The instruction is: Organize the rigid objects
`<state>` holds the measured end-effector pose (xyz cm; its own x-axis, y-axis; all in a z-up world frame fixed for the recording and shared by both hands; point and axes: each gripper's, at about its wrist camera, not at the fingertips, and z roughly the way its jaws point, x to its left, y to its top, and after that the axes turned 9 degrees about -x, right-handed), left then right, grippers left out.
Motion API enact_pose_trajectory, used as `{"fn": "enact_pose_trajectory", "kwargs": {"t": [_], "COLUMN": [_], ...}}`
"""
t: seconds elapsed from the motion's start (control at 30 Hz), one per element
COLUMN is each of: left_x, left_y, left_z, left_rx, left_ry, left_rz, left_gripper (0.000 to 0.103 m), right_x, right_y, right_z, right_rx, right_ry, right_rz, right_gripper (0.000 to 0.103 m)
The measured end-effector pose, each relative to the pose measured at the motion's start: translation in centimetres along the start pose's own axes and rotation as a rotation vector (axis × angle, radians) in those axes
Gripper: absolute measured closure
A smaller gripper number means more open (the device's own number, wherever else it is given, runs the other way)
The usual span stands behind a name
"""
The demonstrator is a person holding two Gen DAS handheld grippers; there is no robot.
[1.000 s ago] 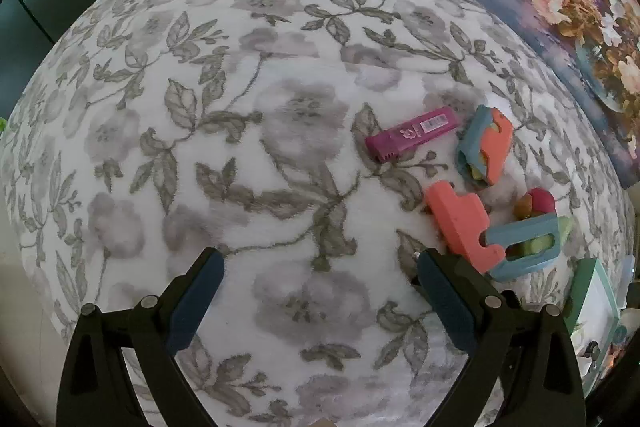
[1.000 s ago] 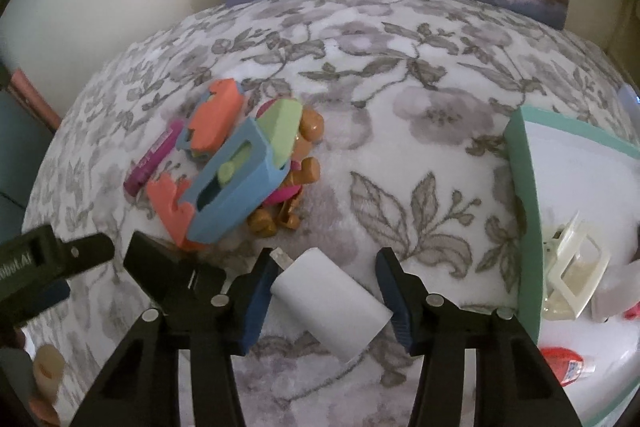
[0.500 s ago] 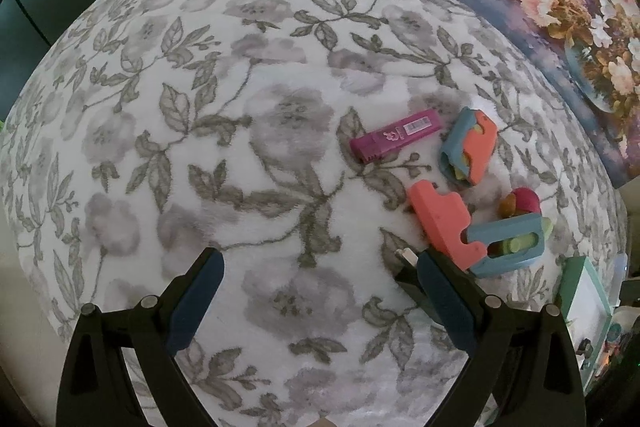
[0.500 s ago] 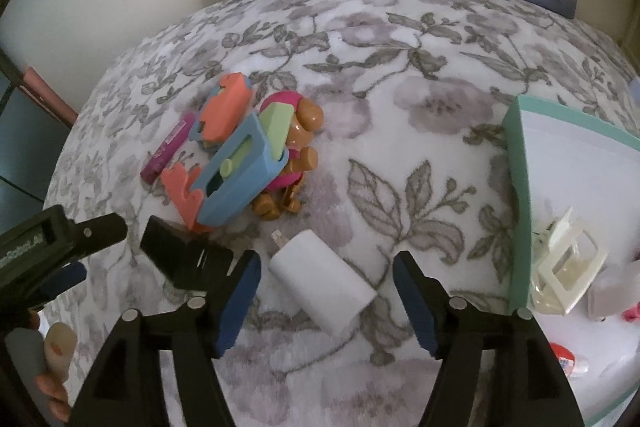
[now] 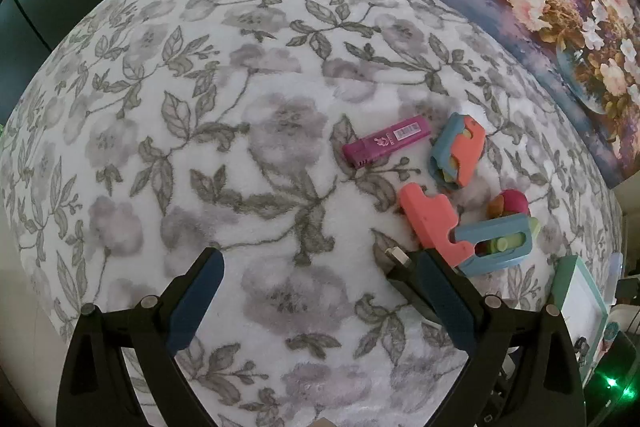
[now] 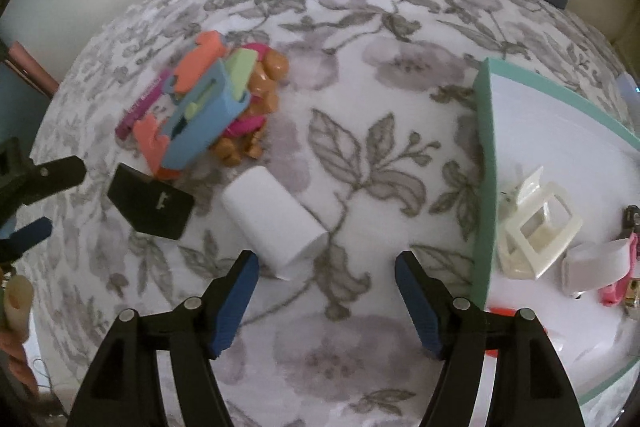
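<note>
My right gripper point(image 6: 324, 265) is open above the flowered cloth, with nothing between its fingers. A white charger block point(image 6: 276, 219) lies loose on the cloth just beyond its left fingertip. A black plug adapter point(image 6: 150, 203) lies further left, below a pile of toys point(image 6: 212, 107) in coral, blue and green. My left gripper point(image 5: 320, 287) is open over bare cloth. The black adapter point(image 5: 398, 263) shows right beside its right finger. Ahead lie a purple lighter point(image 5: 386, 143) and the toy pieces point(image 5: 432, 223).
A teal-rimmed white tray point(image 6: 484, 187) at the right holds a white claw clip point(image 6: 536, 227) and other small items. A flower painting point(image 5: 560, 7) leans at the back of the cloth. A hand point(image 6: 16, 311) shows at the left edge.
My right gripper opened, let go of the white block and drew back from it. The black adapter came into view beside the left gripper's right finger.
</note>
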<state>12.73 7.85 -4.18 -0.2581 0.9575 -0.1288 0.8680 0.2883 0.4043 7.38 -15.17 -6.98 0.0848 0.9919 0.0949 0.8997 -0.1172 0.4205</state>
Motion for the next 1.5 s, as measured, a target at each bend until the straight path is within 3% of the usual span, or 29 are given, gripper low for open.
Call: {"fn": "enact_pose_trajectory", "kwargs": {"t": [0.43, 0.73, 1.03, 1.5], "left_x": [0.1, 0.0, -0.4, -0.6], "left_y": [0.0, -0.1, -0.2, -0.3], "left_z": [0.2, 0.4, 0.4, 0.8], "left_rx": [0.006, 0.015, 0.019, 0.025], "left_ry": [0.0, -0.021, -0.02, -0.011], "left_rz": [-0.005, -0.012, -0.003, 0.004], "left_gripper": [0.006, 0.006, 0.006, 0.006], "right_x": [0.4, 0.7, 0.2, 0.1], "right_y": [0.3, 1.2, 1.5, 1.9], "right_z": [0.6, 0.6, 0.8, 1.1], "right_rx": [-0.089, -0.12, -0.122, -0.16], "right_ry": [-0.084, -0.023, 0.048, 0.063], "right_rz": [-0.085, -0.08, 0.144, 0.276], "right_gripper": [0.029, 0.029, 0.029, 0.029]}}
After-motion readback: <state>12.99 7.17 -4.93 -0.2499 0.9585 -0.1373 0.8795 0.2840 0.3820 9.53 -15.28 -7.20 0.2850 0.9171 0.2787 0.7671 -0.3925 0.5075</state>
